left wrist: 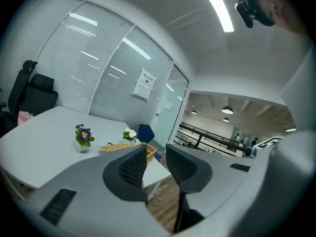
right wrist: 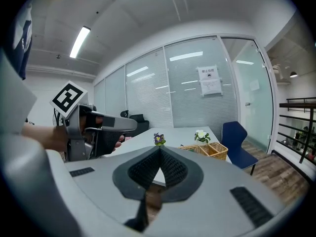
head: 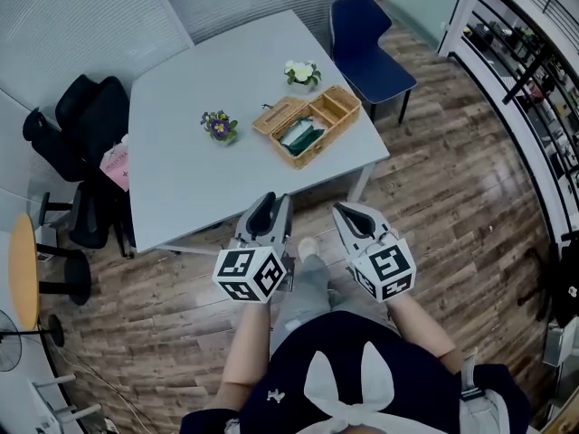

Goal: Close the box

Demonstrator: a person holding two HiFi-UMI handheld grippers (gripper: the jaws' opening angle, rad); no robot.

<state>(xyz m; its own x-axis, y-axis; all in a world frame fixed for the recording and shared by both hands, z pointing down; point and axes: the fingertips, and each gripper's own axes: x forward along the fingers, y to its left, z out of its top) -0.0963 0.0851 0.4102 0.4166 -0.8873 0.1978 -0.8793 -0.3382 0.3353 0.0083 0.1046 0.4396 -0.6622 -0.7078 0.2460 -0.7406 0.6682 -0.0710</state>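
A wicker box (head: 308, 127) stands open on the far right part of the white table (head: 190, 188). Its lid (head: 279, 113) is folded back to the left, and something green lies in one compartment. Both grippers hover in front of the table's near edge, well short of the box. My left gripper (head: 270, 208) is open with nothing between its fingers. My right gripper (head: 355, 215) is shut and empty. The box (left wrist: 146, 150) shows beyond the left gripper (left wrist: 155, 154) in the left gripper view. In the right gripper view the box (right wrist: 211, 149) lies right of the right gripper (right wrist: 159, 150).
A purple flower pot (head: 220, 127) sits left of the box and a white flower pot (head: 302, 73) behind it. A blue chair (head: 366, 52) stands at the table's far right corner. Black office chairs (head: 86, 134) are on the left, and shelving (head: 529, 70) lines the right wall.
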